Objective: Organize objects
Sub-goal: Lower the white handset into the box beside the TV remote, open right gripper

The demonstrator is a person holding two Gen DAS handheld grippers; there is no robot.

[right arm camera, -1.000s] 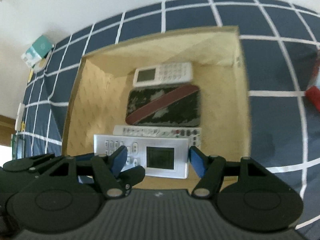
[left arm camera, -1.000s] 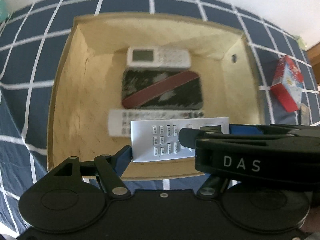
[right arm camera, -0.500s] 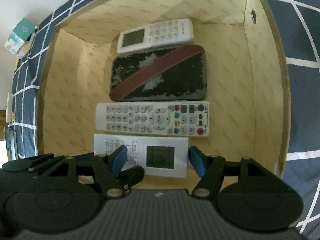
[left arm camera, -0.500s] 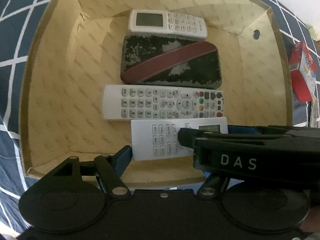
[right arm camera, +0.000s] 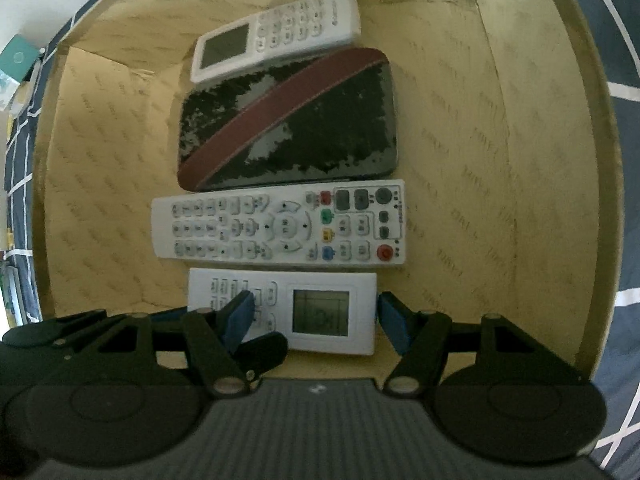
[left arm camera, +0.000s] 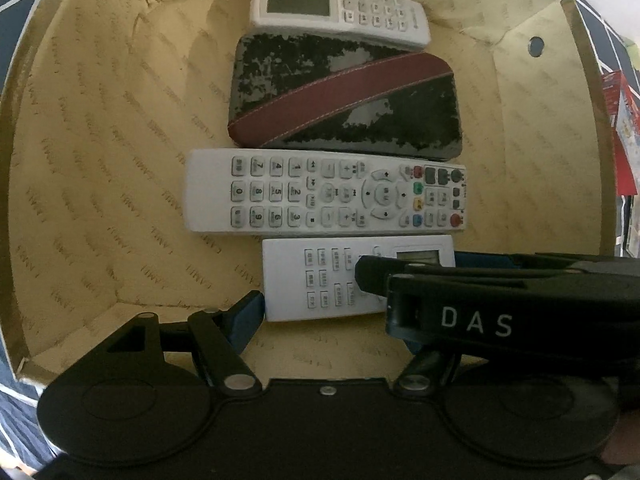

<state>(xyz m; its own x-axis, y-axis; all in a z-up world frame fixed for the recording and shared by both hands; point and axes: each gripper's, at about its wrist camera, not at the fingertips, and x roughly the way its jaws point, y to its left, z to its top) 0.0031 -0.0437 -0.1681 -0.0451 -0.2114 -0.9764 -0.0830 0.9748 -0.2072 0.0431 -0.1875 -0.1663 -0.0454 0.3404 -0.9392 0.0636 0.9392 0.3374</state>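
Note:
A small white remote with a display [left arm camera: 320, 280] [right arm camera: 320, 312] sits low in a cardboard box [left arm camera: 80, 160] [right arm camera: 520, 160], nearest me. My left gripper [left arm camera: 360, 292] and my right gripper [right arm camera: 316, 316] both hold it by its two ends, their blue pads against it. Beyond it in a row lie a long white remote [left arm camera: 324, 196] [right arm camera: 280, 226], a black case with a maroon stripe [left arm camera: 344, 96] [right arm camera: 288, 120] and a white display remote [left arm camera: 336, 10] [right arm camera: 276, 34]. The right gripper's black body crosses the left wrist view and hides part of the small remote.
The box stands on a dark blue cloth with white grid lines [right arm camera: 608, 60]. A red carton [left arm camera: 620, 128] lies right of the box. A teal box [right arm camera: 18, 58] sits far left on the cloth. The box's left half is bare floor [left arm camera: 100, 200].
Both grippers have come down into the box with the small remote held between them. The box interior now fills both views, and the remote lies next to the long white remote.

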